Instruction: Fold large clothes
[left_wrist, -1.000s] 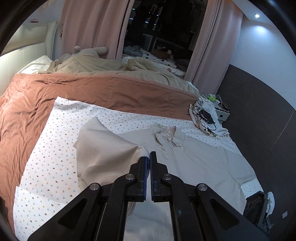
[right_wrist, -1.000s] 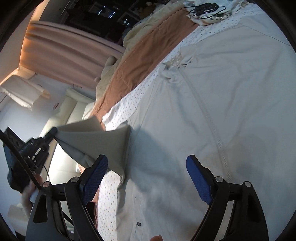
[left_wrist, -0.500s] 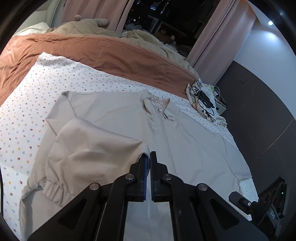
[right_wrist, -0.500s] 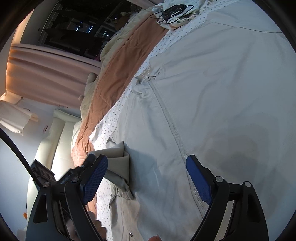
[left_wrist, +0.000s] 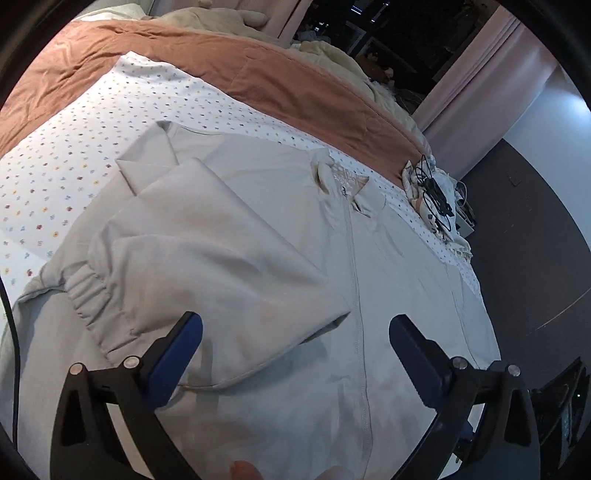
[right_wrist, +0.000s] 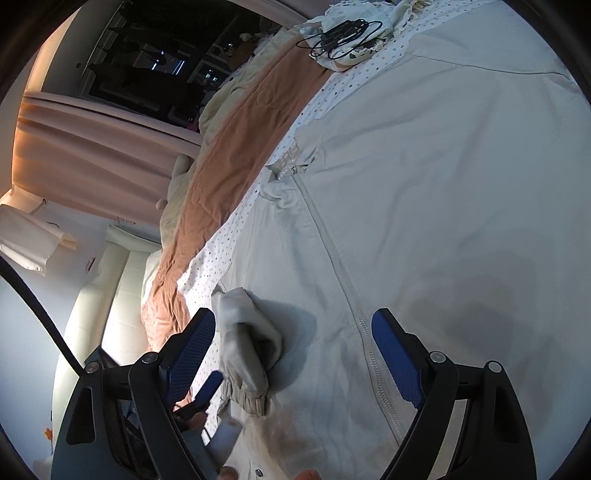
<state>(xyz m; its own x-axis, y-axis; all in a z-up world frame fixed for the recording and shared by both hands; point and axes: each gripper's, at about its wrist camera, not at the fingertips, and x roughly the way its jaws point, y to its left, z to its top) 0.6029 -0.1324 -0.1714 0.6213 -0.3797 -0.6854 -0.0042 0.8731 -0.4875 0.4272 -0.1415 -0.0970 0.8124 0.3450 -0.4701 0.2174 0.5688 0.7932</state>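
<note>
Jacket (left_wrist: 388, 280) lay zipper-axis running near to far; sleeve (left_wrist: 207, 266) folded left of it, just released between left claw's (left_wrist: 295, 347) just-widened jaws; right claw (right_wrist: 293, 354) wide, probably empty.

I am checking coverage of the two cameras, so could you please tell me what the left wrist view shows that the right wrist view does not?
Only the left wrist view shows the whole sleeve folded across the chest and the open left gripper, whose jaws have just been opening, empty. Only the right wrist view shows the white headboard and the open right gripper. Both show the pale grey zip-up jacket, the rust-brown blanket and the tangled black cables.
</note>
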